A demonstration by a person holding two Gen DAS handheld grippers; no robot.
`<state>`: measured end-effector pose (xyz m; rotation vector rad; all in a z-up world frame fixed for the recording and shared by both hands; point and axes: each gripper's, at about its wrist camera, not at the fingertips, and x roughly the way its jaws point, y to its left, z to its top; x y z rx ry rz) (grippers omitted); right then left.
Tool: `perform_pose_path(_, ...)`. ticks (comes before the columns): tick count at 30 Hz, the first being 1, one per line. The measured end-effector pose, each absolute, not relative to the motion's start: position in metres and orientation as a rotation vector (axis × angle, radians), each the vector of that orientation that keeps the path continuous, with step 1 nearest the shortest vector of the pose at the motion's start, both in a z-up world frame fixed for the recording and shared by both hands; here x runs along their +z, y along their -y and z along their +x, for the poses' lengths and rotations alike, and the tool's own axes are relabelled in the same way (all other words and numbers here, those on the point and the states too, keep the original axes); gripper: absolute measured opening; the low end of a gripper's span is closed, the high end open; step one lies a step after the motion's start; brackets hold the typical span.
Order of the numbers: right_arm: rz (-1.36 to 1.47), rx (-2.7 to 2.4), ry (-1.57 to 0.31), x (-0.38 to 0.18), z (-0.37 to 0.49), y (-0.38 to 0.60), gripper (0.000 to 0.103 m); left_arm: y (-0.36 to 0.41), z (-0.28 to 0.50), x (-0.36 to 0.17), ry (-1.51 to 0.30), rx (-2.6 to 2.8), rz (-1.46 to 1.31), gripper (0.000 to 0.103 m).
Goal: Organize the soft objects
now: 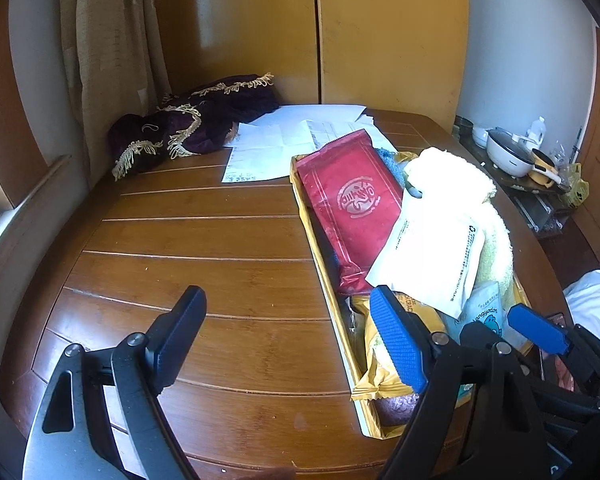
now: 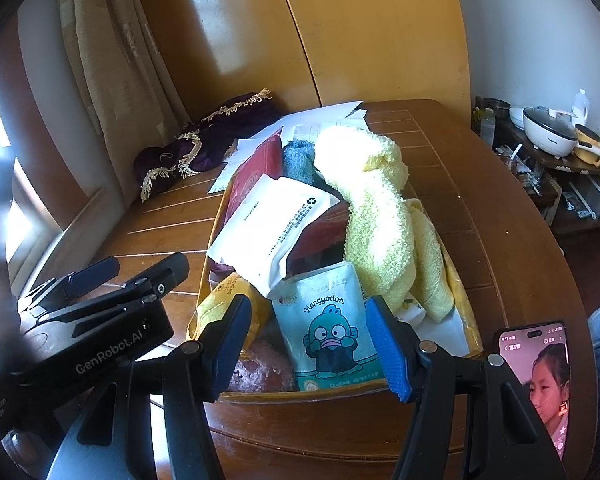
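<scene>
Soft goods piled in a yellow tray, both grippers empty at its near end.

The yellow tray (image 2: 458, 300) lies on the wooden table (image 1: 204, 240) with its long axis running near to far, heaped with a pale yellow towel (image 2: 376, 208), a white packet (image 2: 276, 224), a red pouch (image 1: 352, 200) and a blue Hangyodon pack (image 2: 328, 328) standing at the near wall. The right gripper (image 2: 308, 348) is spread wide, holding nothing, and the Hangyodon pack sits straight ahead between its pads, so this arm looks the nearer one for a pick. The left gripper (image 1: 288, 336) is also wide and empty, hovering over bare table with the tray off to its right. A purple fringed cloth (image 1: 192, 124) lies at the far left, well apart from both.
</scene>
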<state>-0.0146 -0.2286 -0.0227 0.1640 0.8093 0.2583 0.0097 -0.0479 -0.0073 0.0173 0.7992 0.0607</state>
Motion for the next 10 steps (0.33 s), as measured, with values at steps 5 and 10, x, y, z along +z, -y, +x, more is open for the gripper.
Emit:
perform_pose_path(5,0.159,0.259,-0.814,-0.022,-0.014,0.2269,0.062,0.0467,0.0106,-0.0062,-0.798,0.063,0.018,0.084)
perform_pose_path(10,0.178,0.259,-0.806,-0.0183,-0.0126,0.233,0.062,0.0461,0.011,-0.0048,-0.777,0.067,0.022,0.084)
